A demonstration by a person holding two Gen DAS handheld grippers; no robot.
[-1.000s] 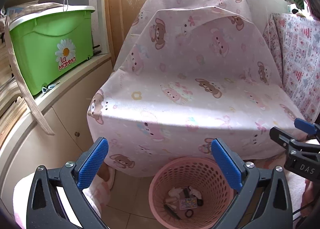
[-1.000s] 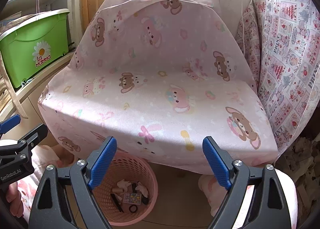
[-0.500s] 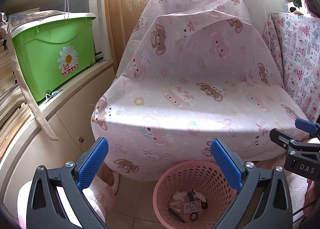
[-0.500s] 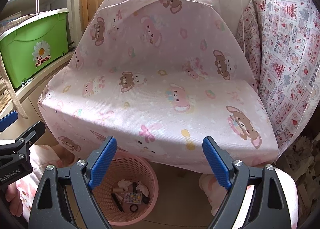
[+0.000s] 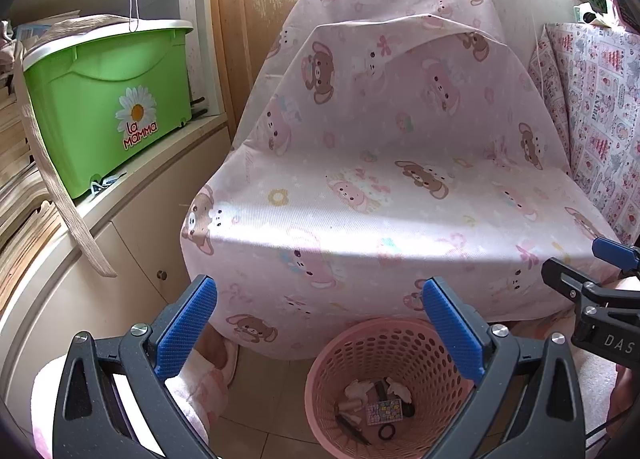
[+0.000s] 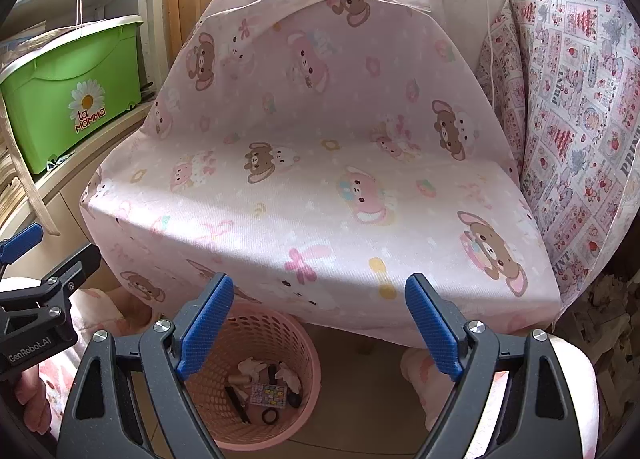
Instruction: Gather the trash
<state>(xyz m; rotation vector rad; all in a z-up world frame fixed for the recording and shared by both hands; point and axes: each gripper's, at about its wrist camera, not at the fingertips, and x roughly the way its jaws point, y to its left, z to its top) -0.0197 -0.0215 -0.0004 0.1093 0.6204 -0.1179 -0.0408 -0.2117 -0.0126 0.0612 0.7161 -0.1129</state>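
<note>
A pink perforated trash basket stands on the floor in front of a chair draped in pink bear-print cloth. The basket also shows in the right wrist view. Inside lie crumpled tissues, a small printed card, a dark stick and a black ring. My left gripper is open and empty, above and left of the basket. My right gripper is open and empty, above the basket's right side. No loose trash shows on the chair seat.
A green lidded box marked "La Mamma" sits on a cream cabinet ledge at left. A patchwork-print fabric hangs at right. Pink slippers rest on the tiled floor beside the basket.
Both grippers have drawn back and slightly right; the basket shifted right in the left view. Both stay open and empty.
</note>
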